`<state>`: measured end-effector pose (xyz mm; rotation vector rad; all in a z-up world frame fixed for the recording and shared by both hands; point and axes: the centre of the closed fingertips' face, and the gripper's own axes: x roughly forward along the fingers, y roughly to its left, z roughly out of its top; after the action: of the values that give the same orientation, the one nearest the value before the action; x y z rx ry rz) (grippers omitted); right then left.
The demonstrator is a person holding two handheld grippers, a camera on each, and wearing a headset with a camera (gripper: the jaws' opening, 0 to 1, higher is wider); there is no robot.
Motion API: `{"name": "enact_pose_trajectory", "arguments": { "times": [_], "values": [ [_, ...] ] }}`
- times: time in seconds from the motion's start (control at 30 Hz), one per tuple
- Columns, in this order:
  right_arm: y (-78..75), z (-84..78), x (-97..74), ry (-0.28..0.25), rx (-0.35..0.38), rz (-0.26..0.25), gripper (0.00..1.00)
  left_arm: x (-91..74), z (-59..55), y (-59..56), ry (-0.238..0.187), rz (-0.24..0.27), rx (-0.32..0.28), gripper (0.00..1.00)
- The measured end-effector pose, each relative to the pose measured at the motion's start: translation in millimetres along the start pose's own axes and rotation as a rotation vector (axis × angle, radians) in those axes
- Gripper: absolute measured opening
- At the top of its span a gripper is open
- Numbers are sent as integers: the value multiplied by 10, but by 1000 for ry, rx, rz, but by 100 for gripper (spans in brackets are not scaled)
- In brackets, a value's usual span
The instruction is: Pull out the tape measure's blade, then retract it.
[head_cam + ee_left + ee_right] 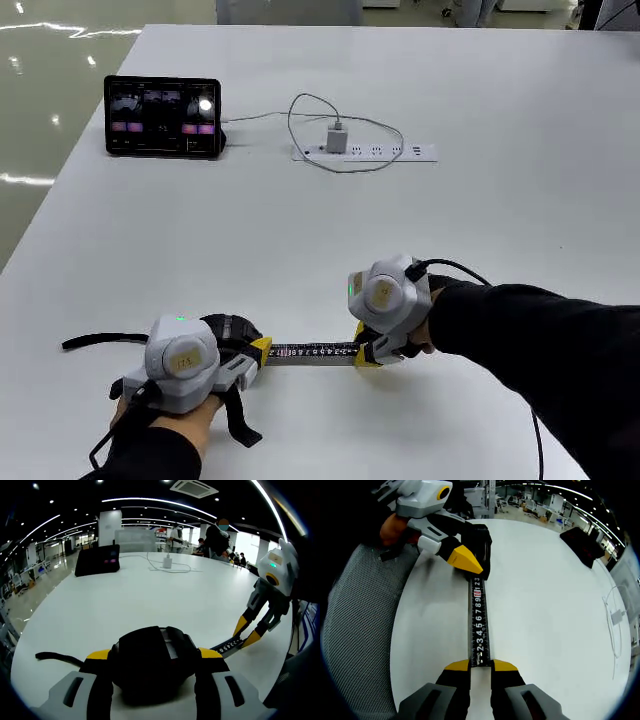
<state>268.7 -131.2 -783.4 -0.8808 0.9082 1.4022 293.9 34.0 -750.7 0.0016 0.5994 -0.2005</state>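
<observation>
Left tongs (pixel 154 655) clamped round tape measure case (pixel 228 330), right tongs (pixel 481 666) pinching blade (pixel 478 615) at its tip, I read blade part drawn, flat on white surface (pixel 400 220)

Left gripper (pixel 250 352) clamped, right gripper (pixel 362 353) pinched; both low, facing each other.

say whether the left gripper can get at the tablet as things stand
Probably not yet: the left gripper is shut on the tape measure, and the tablet stands far across the table. The bare table between them leaves the way free once it lets go.
</observation>
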Motion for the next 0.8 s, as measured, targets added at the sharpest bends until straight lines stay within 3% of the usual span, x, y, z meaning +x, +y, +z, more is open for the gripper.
{"name": "enact_pose_trajectory", "arguments": {
  "times": [0.2,0.8],
  "values": [
    [-7,29,8,5,-6,22,11,-3,2,-1,-7,-1,-1,61],
    [-11,132,52,-6,-6,11,11,7,0,-7,-3,-2,4,61]
  ]
}}
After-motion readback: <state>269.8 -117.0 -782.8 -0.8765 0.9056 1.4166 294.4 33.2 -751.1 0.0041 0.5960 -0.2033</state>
